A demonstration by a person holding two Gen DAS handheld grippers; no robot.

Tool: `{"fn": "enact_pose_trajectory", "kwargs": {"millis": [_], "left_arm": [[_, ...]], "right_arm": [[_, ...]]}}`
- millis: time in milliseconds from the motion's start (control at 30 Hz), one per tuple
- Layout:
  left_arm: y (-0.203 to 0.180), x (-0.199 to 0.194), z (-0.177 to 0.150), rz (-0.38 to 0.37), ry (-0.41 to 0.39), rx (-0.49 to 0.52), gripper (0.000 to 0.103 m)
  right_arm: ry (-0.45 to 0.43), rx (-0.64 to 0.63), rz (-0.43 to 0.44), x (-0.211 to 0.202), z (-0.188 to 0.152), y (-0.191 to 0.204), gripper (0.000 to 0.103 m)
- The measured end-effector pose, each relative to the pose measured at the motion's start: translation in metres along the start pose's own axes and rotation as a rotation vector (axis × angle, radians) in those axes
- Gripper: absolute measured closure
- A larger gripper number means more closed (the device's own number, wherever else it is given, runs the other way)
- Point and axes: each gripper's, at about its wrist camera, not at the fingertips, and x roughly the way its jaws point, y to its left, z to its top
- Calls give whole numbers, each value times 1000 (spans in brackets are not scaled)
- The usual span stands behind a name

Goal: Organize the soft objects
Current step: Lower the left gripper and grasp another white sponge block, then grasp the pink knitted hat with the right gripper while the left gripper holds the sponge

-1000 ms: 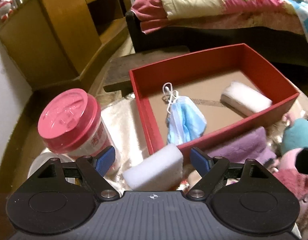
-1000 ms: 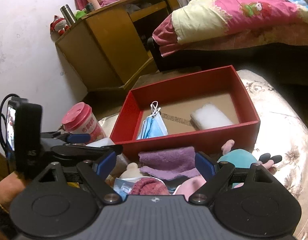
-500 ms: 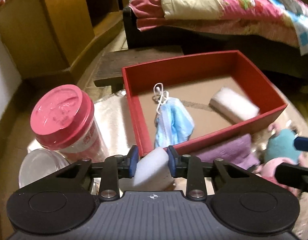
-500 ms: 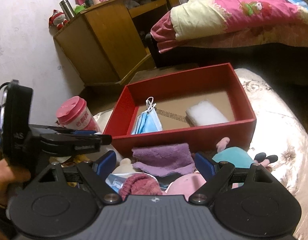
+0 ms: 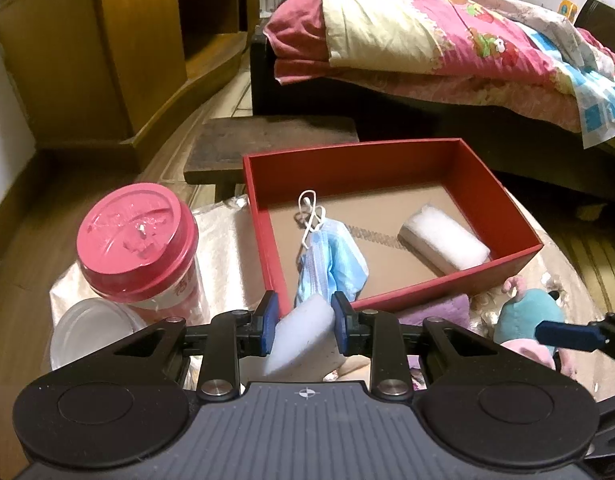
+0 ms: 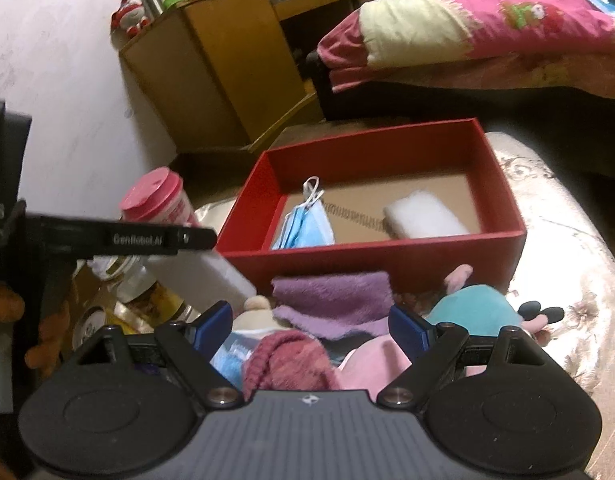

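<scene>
My left gripper (image 5: 302, 322) is shut on a white sponge block (image 5: 299, 332) and holds it lifted, just in front of the near left corner of the red box (image 5: 263, 240). The box holds a blue face mask (image 5: 331, 268) and a white pad (image 5: 443, 242). The sponge also shows in the right wrist view (image 6: 211, 276) under the left gripper's finger. My right gripper (image 6: 311, 326) is open and empty above a pile of soft things: a purple cloth (image 6: 331, 300), a maroon knit piece (image 6: 287, 360), a pink item (image 6: 371, 364) and a teal plush toy (image 6: 475, 308).
A jar with a pink lid (image 5: 137, 240) and a clear plastic lid (image 5: 91, 332) stand left of the box. A wooden cabinet (image 5: 107, 40) and a bed with a pink quilt (image 5: 447, 40) lie beyond. A dark low bench (image 5: 267, 140) sits behind the box.
My left gripper closed on the white sponge and lifted it up toward the box. My right gripper stayed open over the pile, shifting only slightly.
</scene>
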Motion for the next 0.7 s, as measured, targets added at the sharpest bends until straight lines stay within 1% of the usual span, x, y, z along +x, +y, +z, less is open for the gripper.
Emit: {"fn": "enact_pose_trajectory", "kwargs": {"millis": [167,233,333,400,433,467,500,600,700], "left_arm": [[-1,-10,-2,-3,-16,10,75],[-1,-11,-3,-4,-18,10,75],[-1,-11,-5,-8,-8,11,75],[-1,-10,-6,-10,-5,17,75],[-2,-10,-6,-10,-4,21,75],[-2,-10,-7,-8,-2,25,75],[-2,-9,-8,-7,1,26,75],[-1,-5,-9,-7,15,23,74],[-1,2,-11,-10,45,24,74]], "right_arm": [[44,-3,1,9,-5,3,44],[48,-20,-2,11,-7,6,44],[67,-48,6,15,-9,10,53],[81,-59,2,18,-11,12,54],[87,-71,-1,19,-12,14,59],[92,-85,-7,20,-13,15,69],[100,-97,-17,22,-14,16,73],[128,-70,7,26,-15,13,75],[142,-77,10,27,-16,13,84]]}}
